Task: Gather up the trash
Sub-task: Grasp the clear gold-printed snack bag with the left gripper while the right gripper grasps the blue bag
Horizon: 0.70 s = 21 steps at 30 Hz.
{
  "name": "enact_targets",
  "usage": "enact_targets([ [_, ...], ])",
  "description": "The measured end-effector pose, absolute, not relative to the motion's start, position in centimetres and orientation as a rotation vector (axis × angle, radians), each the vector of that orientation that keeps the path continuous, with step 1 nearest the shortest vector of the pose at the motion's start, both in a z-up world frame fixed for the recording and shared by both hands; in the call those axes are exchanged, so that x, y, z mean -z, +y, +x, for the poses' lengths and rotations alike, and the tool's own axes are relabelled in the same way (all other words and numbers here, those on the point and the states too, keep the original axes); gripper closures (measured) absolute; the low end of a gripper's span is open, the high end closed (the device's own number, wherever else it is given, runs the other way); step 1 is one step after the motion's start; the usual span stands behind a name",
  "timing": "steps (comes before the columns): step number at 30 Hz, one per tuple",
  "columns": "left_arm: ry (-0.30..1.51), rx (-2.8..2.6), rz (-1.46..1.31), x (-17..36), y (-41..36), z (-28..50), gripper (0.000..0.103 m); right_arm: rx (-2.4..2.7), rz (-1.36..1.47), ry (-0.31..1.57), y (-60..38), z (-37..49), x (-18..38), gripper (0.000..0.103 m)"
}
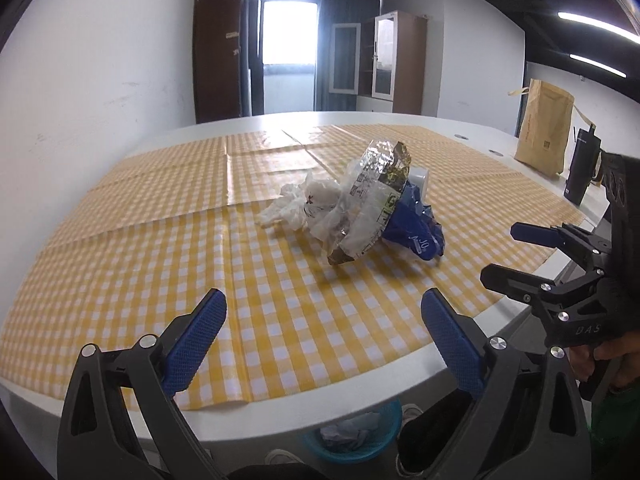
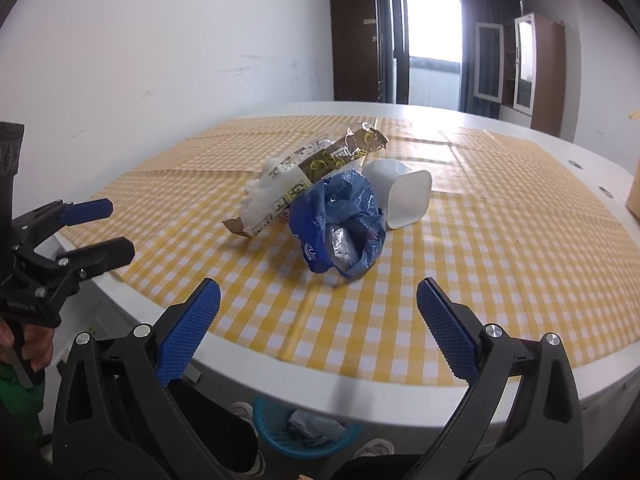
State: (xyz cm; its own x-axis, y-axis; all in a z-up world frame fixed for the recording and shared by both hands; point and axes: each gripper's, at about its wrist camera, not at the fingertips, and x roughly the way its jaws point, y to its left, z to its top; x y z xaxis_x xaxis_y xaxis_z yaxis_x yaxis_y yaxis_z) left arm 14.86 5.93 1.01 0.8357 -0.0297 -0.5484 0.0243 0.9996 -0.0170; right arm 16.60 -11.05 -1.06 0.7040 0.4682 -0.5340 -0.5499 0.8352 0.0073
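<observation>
A small heap of trash lies mid-table on the yellow checked cloth (image 1: 160,264). It holds a crumpled white plastic bag (image 1: 304,204), a long foil snack wrapper (image 1: 372,200), a blue plastic bag (image 1: 416,228) and a white cup (image 1: 420,178) on its side. The right wrist view shows the blue bag (image 2: 340,220) nearest, the wrapper (image 2: 312,168) and cup (image 2: 404,196) behind it. My left gripper (image 1: 323,308) hovers open over the near table edge, short of the heap. My right gripper (image 2: 318,296) is open too, empty, in front of the blue bag.
A blue basket (image 1: 360,436) with crumpled paper in it stands on the floor under the table's near edge, beside shoes. A brown paper bag (image 1: 544,128) and a black tumbler (image 1: 582,168) stand at the table's far right. A white wall runs along the left.
</observation>
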Motion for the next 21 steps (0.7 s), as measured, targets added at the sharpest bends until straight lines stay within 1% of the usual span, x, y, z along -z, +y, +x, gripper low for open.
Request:
enact_targets([
  [1,0.591,0.032,-0.01,-0.7,6.0,15.3,0.014,-0.569,-0.161,0.564,-10.7,17.1,1.2,0.009],
  [2,0.601,0.036,-0.012,-0.5,6.1,15.7,0.015,-0.57,-0.166,0.574,-10.4,17.5,1.3,0.009],
  [7,0.64,0.037,-0.029,0.6,6.8,17.3,0.016,-0.582,-0.192,0.609,-8.9,19.2,1.6,0.011],
  [9,0.653,0.031,-0.032,0.9,7.1,18.0,0.015,-0.576,-0.199,0.618,-8.5,20.0,1.7,0.014],
  [19,0.696,0.041,-0.009,1.5,7.0,20.9,0.016,-0.545,-0.2,0.673,-7.6,23.5,2.3,0.025],
  [21,0.704,0.048,0.004,1.5,6.7,21.5,0.016,-0.549,-0.196,0.687,-7.6,24.0,2.5,0.029],
])
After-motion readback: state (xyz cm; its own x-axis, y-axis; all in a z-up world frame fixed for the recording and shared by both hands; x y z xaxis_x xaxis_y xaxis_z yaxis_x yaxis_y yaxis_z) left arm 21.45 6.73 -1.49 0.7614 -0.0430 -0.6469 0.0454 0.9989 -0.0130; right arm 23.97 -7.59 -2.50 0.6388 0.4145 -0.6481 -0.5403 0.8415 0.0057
